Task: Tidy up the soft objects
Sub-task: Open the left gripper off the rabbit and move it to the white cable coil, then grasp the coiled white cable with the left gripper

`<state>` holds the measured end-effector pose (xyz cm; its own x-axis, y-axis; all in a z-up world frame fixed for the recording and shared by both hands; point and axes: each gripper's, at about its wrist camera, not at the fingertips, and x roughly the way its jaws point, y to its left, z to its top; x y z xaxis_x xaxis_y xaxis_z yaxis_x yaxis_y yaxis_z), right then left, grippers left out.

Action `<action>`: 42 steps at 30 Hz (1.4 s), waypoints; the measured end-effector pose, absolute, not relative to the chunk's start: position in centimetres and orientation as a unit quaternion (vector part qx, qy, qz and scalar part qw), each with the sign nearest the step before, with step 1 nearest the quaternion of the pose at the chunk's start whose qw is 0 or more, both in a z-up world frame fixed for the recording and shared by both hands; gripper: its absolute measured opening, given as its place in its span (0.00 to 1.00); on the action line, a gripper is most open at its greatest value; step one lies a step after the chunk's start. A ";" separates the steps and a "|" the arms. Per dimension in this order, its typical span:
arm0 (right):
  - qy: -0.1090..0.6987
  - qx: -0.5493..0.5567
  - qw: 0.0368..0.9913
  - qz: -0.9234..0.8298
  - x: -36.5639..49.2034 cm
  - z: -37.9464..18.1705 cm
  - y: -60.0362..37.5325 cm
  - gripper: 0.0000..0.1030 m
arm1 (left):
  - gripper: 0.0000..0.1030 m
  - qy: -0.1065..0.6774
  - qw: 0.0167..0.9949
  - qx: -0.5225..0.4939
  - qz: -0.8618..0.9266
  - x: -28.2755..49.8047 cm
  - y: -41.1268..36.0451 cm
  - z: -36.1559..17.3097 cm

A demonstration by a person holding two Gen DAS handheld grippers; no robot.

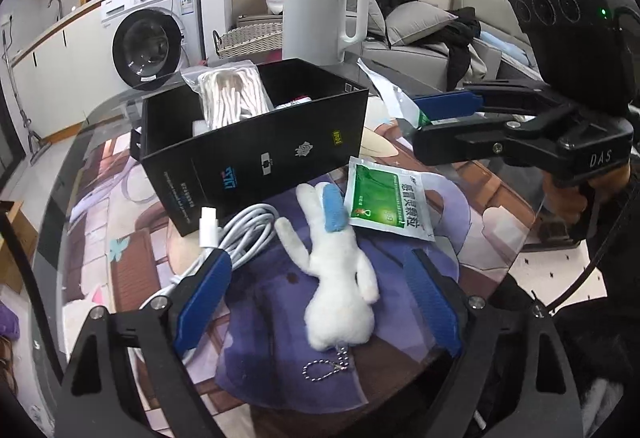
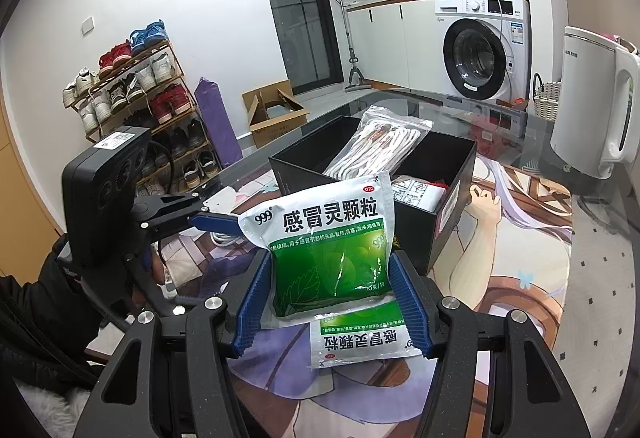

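My left gripper [image 1: 320, 286] is open, its blue fingers on either side of a white plush rabbit [image 1: 334, 278] with one blue ear and a bead chain, lying on the table. My right gripper [image 2: 330, 290] is shut on a green-and-white medicine sachet [image 2: 328, 238], held above the table near the black box [image 2: 448, 206]; the right gripper shows in the left wrist view [image 1: 424, 118] too. A second sachet [image 1: 386, 204] lies on the table beside the rabbit, also seen under the held one [image 2: 360, 342]. The black box [image 1: 256, 142] holds a bag of white cord [image 1: 232, 94].
A coiled white charging cable [image 1: 240, 234] lies left of the rabbit. A white electric kettle [image 1: 320, 14] stands behind the box. The glass table [image 1: 516, 194] has a printed mat under it. A wicker basket [image 1: 248, 38], a washing machine and a sofa are beyond the table.
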<state>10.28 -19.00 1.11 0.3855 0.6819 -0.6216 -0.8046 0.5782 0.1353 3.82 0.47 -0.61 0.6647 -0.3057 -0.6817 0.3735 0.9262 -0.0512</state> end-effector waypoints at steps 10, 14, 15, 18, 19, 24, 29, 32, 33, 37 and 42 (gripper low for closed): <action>0.324 -0.093 0.828 0.448 10.4 1.1 -19.1 0.59 | 0.86 0.364 0.927 0.024 -0.089 5.0 5.0 -0.7; 0.324 -0.093 0.828 0.449 10.4 1.1 -19.1 0.59 | 0.86 0.383 0.922 0.014 -0.059 6.0 5.9 -2.1; 0.324 -0.093 0.828 0.448 10.5 1.1 -19.1 0.59 | 0.86 0.390 0.919 0.012 -0.057 6.2 5.9 -2.5; 0.325 -0.094 0.827 0.449 10.4 1.1 -19.0 0.59 | 0.83 0.400 0.915 0.020 -0.058 6.4 5.6 -3.3; 0.325 -0.094 0.827 0.449 10.4 1.1 -19.0 0.59 | 0.76 0.405 0.912 0.022 -0.062 6.4 5.5 -3.6; 0.325 -0.093 0.827 0.448 10.4 1.1 -19.0 0.59 | 0.44 0.403 0.911 0.022 -0.084 6.3 5.1 -3.4; 0.323 -0.093 0.828 0.449 10.3 1.2 -19.0 0.59 | 0.26 0.399 0.912 0.025 -0.089 5.9 5.0 -2.9; 0.323 -0.093 0.828 0.448 10.3 1.2 -19.1 0.59 | 0.25 0.393 0.914 0.027 -0.096 5.6 4.9 -2.5; 0.323 -0.093 0.828 0.449 10.3 1.2 -19.1 0.59 | 0.25 0.392 0.914 0.028 -0.098 5.6 4.9 -2.4; 0.324 -0.093 0.828 0.449 10.3 1.2 -19.1 0.59 | 0.25 0.389 0.915 0.030 -0.105 5.3 4.7 -2.1; 0.323 -0.093 0.828 0.448 10.3 1.2 -19.1 0.59 | 0.25 0.384 0.916 0.031 -0.114 5.0 4.4 -1.5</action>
